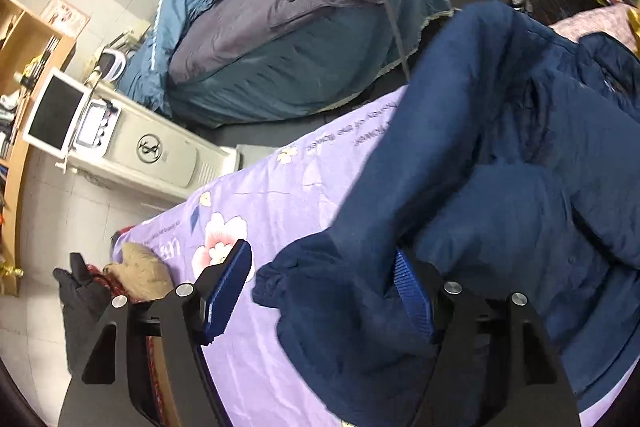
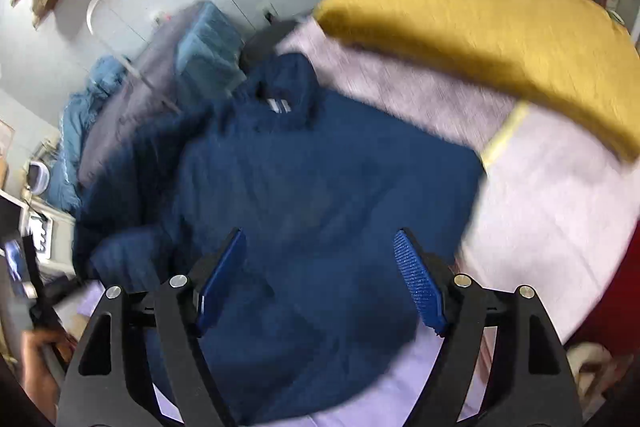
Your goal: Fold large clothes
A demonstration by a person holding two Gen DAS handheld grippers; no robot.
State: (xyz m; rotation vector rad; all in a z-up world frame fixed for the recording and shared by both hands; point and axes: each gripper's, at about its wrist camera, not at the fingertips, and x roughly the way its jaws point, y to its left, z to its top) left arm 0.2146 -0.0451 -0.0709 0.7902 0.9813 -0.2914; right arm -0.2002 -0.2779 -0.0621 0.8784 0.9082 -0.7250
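Two tools are hanging over a bed, and both are standing with their jaws spread and nothing pinched between the blue pads. No earlier view is at hand, so only this moment is being told.

The left tool (image 1: 320,291) is pointing down at the near edge of a dark blue jacket (image 1: 500,163), which is lying on a lilac flowered bedsheet (image 1: 256,195). One sleeve cuff (image 1: 296,291) of the jacket is lying below the gap between the pads; whether the right-hand pad is touching the cloth cannot be told. The left-hand pad is hovering over bare sheet.

The right tool (image 2: 320,283) is hanging above the middle of the jacket (image 2: 320,167), whose collar end is lying at the far side. This view is blurring, so fine detail is being lost. A mustard-yellow cushion (image 2: 480,35) is resting at the far right of the bed, well apart from the tool. At the lower left edge of the same view, a hand (image 2: 36,359) is showing.

Beyond the bed, a second bed with a grey and teal quilt (image 1: 304,27) is standing near the wall.
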